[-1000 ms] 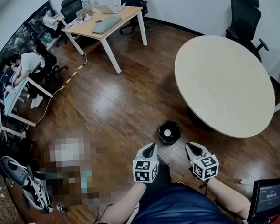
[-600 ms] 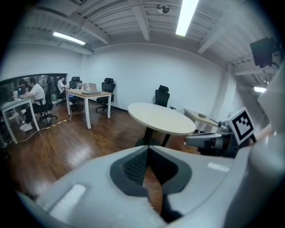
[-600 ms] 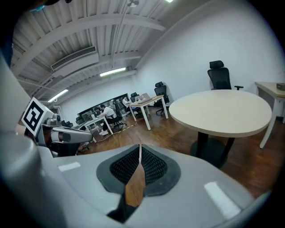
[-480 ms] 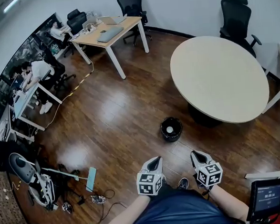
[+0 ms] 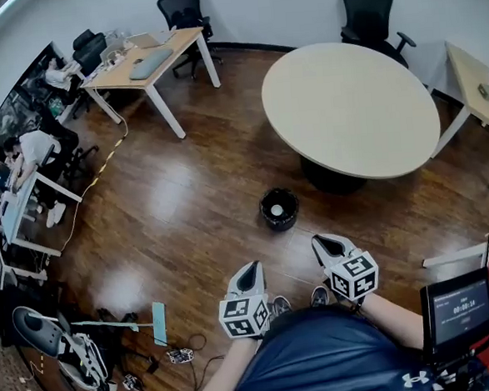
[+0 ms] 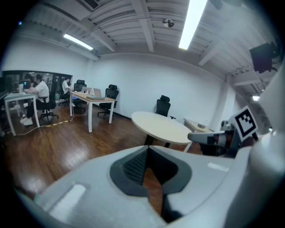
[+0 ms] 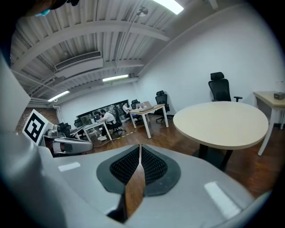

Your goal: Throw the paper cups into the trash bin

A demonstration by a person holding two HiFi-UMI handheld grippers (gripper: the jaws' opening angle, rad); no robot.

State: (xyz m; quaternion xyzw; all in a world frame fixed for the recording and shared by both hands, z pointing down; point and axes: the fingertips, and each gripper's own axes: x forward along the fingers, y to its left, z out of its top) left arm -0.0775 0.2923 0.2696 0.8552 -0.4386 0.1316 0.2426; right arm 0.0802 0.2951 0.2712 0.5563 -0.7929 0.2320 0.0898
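1. One paper cup [image 5: 276, 208] shows as a small white round shape at the bottom of the trash bin [image 5: 265, 217]. It is too small in the head view to make out its rim or whether it stands upright.
2. The trash bin is a black, round, open-topped container. It stands on the wooden floor [image 5: 187, 203], just beside the base of the round desk [image 5: 351, 108].
3. Change from a second ago: the bin then sat just beyond both gripper tips. It now lies well apart from them, farther up the head view, with bare floor between. The white shape inside the bin is in the same place in all three head views.
4. Meaning for the task, as a judgement: the drop of this cup is complete, and the person is backing away from the bin.
5. No further cup is visible on the round desk top or on the floor near the bin. Whether more cups remain cannot be told from these views.
6. Left gripper [image 5: 251, 270]: the jaws are closed, tips meeting, with nothing held; only floor shows in the slit below the pads [image 6: 133, 167].
7. Right gripper [image 5: 325, 245]: the jaws are closed tip to tip and hold nothing; its own view shows the ribbed pads [image 7: 153, 167] together.
8. Both grippers sit close in front of the person's torso, pointing toward the bin and the round desk.
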